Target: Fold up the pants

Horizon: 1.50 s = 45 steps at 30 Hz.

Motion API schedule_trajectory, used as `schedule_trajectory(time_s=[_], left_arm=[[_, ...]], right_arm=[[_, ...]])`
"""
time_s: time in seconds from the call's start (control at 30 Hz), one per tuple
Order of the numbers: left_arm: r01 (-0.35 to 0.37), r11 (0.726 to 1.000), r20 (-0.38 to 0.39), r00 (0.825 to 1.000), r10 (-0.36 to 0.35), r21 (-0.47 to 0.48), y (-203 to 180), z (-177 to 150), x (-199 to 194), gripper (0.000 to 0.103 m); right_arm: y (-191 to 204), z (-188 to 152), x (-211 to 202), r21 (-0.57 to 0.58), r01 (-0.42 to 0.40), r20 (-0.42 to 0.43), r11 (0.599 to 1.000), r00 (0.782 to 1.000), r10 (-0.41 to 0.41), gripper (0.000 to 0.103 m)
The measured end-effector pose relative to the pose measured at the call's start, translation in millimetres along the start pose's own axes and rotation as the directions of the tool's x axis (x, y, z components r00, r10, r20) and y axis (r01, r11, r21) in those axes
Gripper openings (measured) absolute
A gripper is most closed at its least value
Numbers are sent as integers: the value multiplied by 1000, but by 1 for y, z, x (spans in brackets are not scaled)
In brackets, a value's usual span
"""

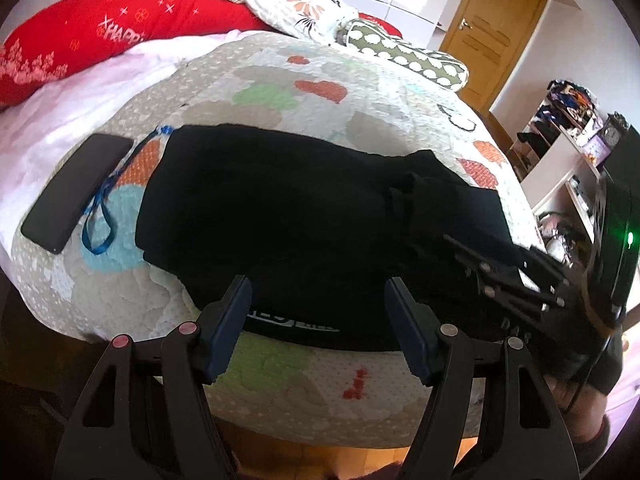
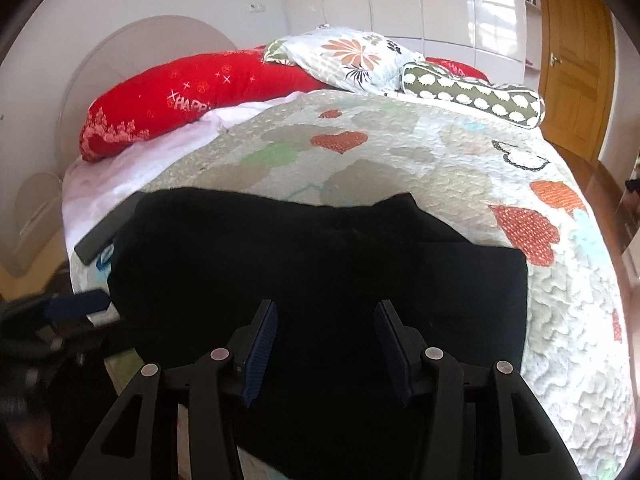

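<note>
The black pants (image 1: 280, 216) lie folded near the bed's front edge; left gripper (image 1: 320, 320) and right gripper (image 2: 324, 344) both hover with fingers apart, empty; next, grip an end for another fold

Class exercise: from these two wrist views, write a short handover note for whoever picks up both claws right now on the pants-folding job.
Left claw: open, nothing between its pads, poised over the near edge of the black pants.
Right claw: open, hovering over the pants, gripping nothing.
Pants: lying on the quilt as a compact, layered bundle; a printed band shows at the near edge.
Nearby: a dark phone with a blue strap beside the pants.
Done: pants look folded at least once and released.
Left: judge whether another fold or smoothing is needed; I cannot tell how many folds are in.
</note>
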State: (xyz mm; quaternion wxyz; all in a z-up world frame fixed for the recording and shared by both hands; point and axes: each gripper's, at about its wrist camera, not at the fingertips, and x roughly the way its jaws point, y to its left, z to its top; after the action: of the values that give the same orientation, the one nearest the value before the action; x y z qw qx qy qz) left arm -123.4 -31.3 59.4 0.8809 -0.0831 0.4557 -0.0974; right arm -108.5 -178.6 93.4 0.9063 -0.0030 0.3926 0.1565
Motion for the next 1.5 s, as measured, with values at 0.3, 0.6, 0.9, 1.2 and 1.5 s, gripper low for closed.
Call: schedule_trajectory(time_s=[0.3,0.6,0.9,1.2,1.5], left_arm=[[-42,998,65,997,44,-43,21,7,-6,69],[-48,994,81,995,56,-96,45,12,0,69],[-67,987,67,995,77,-146,73,10,10,69],[-76,984,72,993,89,-163,88,11,16,69],[10,972,81,997,9,-235,109,-3,2,69]], right_arm=[[-2,2,6,-1,19,-13,1000,1000,-19,54],[1,28,11,4,34,27,999,999,-34,54],[5,34,45,-28,75,-61,997,995,-77,54],[16,13,39,-63,16,-97,998,995,-22,55],[42,64,25,-59,-88,4,994,996,88,57]])
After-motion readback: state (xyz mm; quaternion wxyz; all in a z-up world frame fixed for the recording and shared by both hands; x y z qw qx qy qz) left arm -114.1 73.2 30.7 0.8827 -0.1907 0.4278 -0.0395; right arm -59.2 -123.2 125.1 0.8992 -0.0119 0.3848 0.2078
